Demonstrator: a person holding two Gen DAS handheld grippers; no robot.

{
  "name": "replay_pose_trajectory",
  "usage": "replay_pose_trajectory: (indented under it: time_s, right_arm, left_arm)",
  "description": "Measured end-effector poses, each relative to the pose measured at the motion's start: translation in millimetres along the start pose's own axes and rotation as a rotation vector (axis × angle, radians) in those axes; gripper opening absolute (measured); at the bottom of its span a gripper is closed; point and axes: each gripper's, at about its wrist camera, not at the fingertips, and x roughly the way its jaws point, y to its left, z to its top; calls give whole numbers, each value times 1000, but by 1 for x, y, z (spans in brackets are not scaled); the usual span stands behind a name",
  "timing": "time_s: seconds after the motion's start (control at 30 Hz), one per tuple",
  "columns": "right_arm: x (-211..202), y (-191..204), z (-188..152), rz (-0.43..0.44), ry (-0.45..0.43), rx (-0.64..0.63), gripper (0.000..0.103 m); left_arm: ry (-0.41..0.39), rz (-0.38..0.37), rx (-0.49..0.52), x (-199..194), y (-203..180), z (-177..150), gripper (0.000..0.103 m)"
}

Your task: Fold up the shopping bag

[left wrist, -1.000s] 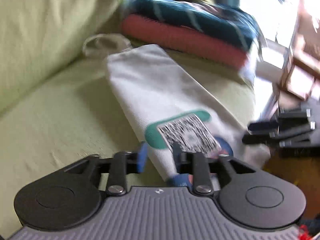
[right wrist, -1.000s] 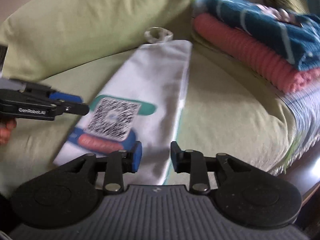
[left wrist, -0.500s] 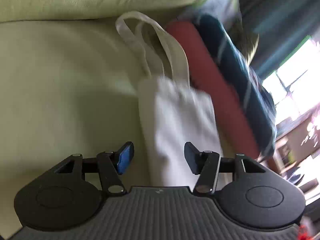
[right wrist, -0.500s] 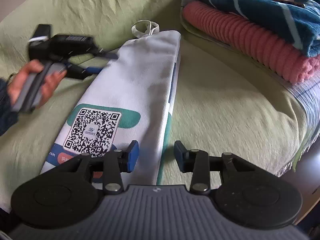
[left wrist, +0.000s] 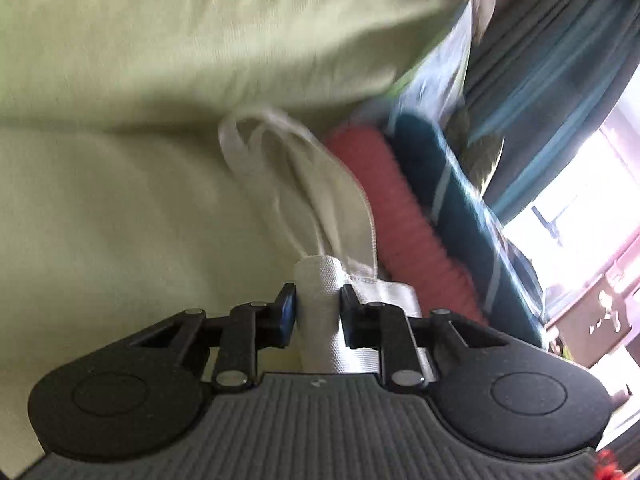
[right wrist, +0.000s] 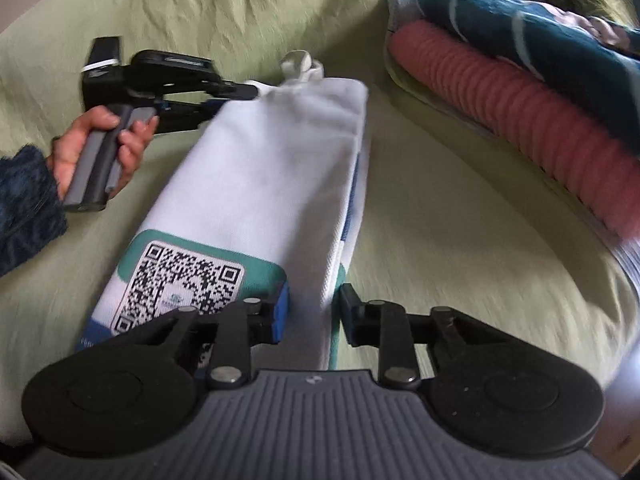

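Domestic interior — a living room or bedroom. The work surface is a soft seat draped in a wrinkled pale-green cover (right wrist: 460,208), with a cushioned back (left wrist: 200,32) in the same cloth. At one end lies a stack of folded textiles — a ribbed coral-pink blanket (right wrist: 520,108) beneath a dark teal striped one (right wrist: 532,28). Blue-grey curtains (left wrist: 532,80) hang beside a bright window (left wrist: 592,200), with wooden furniture (left wrist: 588,320) below it.

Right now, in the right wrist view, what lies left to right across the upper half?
Person's hand holding the left gripper → white fabric shopping bag → bare green sofa cover → folded pink ribbed blanket.
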Motion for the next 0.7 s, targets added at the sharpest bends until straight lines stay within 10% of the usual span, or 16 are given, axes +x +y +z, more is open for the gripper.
replay_pose_trajectory:
  time_s: [0.17,0.3,0.57,0.7]
  right_arm:
    - [37,14,26,27,-4,16,19]
    - [37,23,29,-3,19,-5,21]
    - [-36,1,-35,85,0,132,21]
    - [-52,1,-51,115,16,140,21]
  left_arm:
    - [-74,121,33,-21,16,25,26]
    - [17,317,78,-8,19,18,33]
    - [56,508,382,-62,-56,-45,34]
    - [37,475,417,-96,-107,-94,34]
